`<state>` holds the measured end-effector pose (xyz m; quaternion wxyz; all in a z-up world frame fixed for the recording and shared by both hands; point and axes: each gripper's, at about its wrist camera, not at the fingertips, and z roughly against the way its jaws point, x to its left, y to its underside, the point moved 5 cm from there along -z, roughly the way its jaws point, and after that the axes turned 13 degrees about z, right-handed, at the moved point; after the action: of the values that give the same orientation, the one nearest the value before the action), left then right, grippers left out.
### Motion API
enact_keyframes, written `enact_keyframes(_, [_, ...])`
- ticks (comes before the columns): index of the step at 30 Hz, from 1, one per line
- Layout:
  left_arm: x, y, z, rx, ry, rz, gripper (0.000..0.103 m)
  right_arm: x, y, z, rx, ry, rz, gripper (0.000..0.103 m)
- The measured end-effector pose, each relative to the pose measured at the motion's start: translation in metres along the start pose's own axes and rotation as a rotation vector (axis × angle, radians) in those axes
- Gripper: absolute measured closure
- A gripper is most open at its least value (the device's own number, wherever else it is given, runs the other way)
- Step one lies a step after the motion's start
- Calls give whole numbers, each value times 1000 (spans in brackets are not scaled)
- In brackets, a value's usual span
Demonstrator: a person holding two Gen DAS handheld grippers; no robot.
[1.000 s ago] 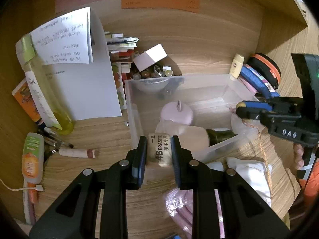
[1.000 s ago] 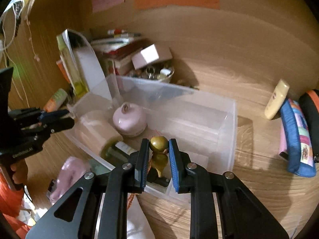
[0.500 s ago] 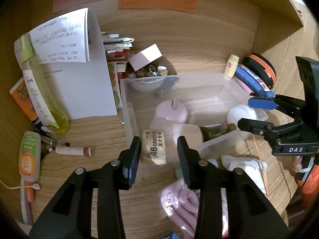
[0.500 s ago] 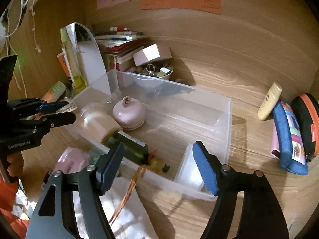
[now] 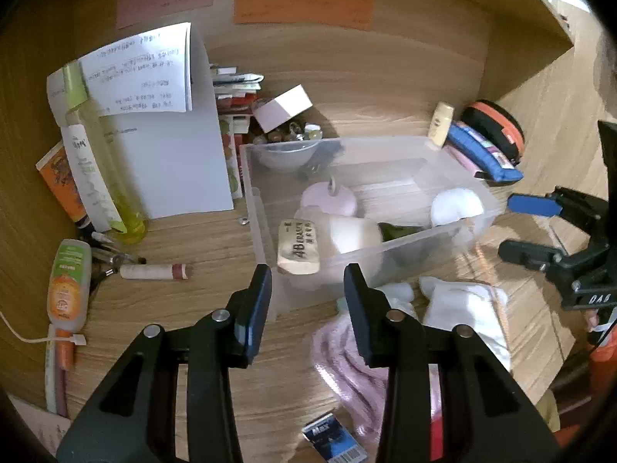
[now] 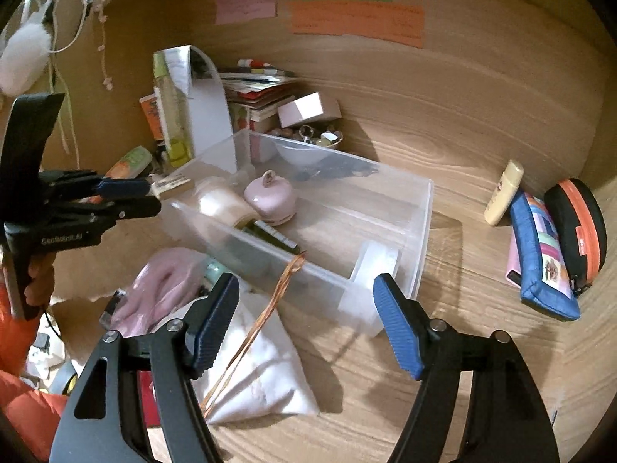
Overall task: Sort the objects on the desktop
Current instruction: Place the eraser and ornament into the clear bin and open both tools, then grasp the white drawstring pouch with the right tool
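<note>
A clear plastic bin [image 5: 455, 146] [image 6: 420, 208] stands mid-desk. In it are a beige 4B eraser [image 5: 299, 247] [image 6: 171, 185] at the near left rim, a tape roll [image 5: 353, 233] [image 6: 219, 202], a pink round object [image 5: 329, 198] [image 6: 272, 200], a dark green bottle [image 5: 401, 229] [image 6: 275, 237] and a white round container [image 5: 455, 206] [image 6: 376, 266]. My left gripper [image 5: 307, 293] [image 6: 154, 198] is open and empty just in front of the eraser. My right gripper [image 6: 306, 320] [image 5: 505, 227] is open and empty at the bin's near right corner.
A white pouch with a brown cord [image 6: 258, 355] [image 5: 462, 305] and a pink cloth [image 5: 347, 355] [image 6: 162, 289] lie before the bin. A lip balm [image 5: 154, 271], an orange tube [image 5: 67, 285], a yellow-green bottle [image 5: 96, 166], papers, books, a bead bowl [image 6: 308, 142] and pencil cases [image 6: 540, 250] surround it.
My left gripper has opened, let the eraser go into the bin and drawn back. My right gripper has opened, released the green-capped bottle into the bin and pulled back.
</note>
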<state>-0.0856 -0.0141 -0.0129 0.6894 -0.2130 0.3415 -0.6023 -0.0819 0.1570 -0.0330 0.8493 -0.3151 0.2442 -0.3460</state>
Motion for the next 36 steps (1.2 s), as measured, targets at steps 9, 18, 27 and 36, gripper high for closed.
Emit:
enact_keyframes(9, [-20, -2, -7, 0, 3, -58, 65, 15, 16, 4, 38, -50, 4, 22])
enact_keyframes(18, [-13, -3, -6, 2, 16, -13, 65, 36, 30, 1, 70, -176, -33, 15])
enact_keyframes(27, [-3, 35, 23, 25, -40, -55, 44, 61, 36, -32, 162, -219, 31, 14])
enact_keyframes(36, [7, 91, 21, 153, -94, -57, 41, 54, 39, -57, 240, -180, 96, 0])
